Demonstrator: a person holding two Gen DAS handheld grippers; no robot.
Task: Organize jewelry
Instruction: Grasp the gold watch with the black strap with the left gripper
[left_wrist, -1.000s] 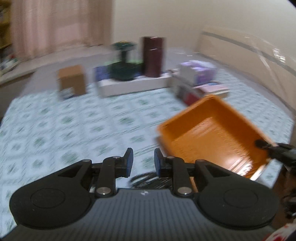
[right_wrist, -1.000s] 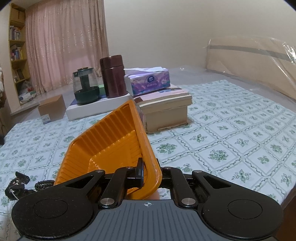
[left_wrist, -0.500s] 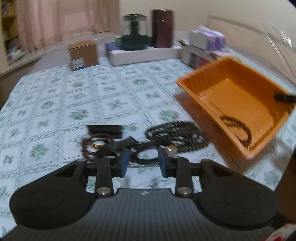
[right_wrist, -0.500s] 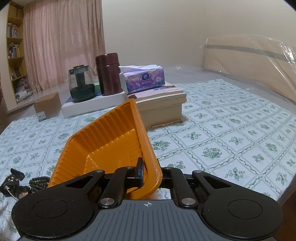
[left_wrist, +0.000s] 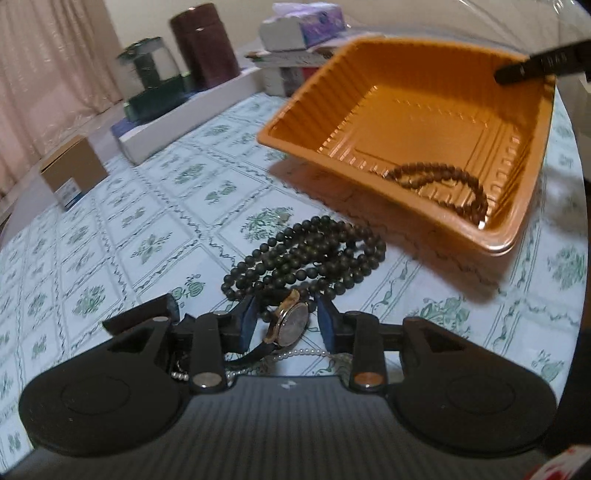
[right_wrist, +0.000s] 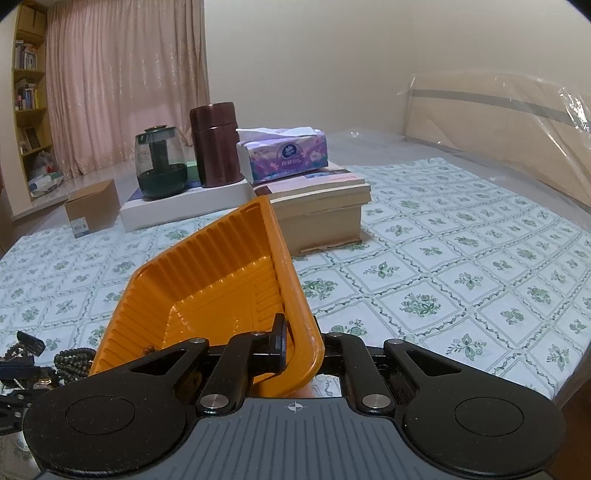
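While its blue-padded fingers stand apart, the left gripper (left_wrist: 286, 321) has a wristwatch (left_wrist: 290, 321) between them; the pads are just beside the watch and I cannot tell if they touch it. The watch has a gold-coloured case, a greyish dial and a dark strap, and it stands on its edge over the flowered tablecloth (left_wrist: 155, 206). A thin pearl string (left_wrist: 306, 353) lies under it, and a pile of dark green beads (left_wrist: 306, 258) lies just in front. Further out, the orange tray (left_wrist: 417, 122) is tilted above the cloth, with a brown bead bracelet (left_wrist: 443, 188) inside at its lower corner. The right gripper (right_wrist: 301, 347) is clamped on the rim of this ribbed plastic tray, near its corner
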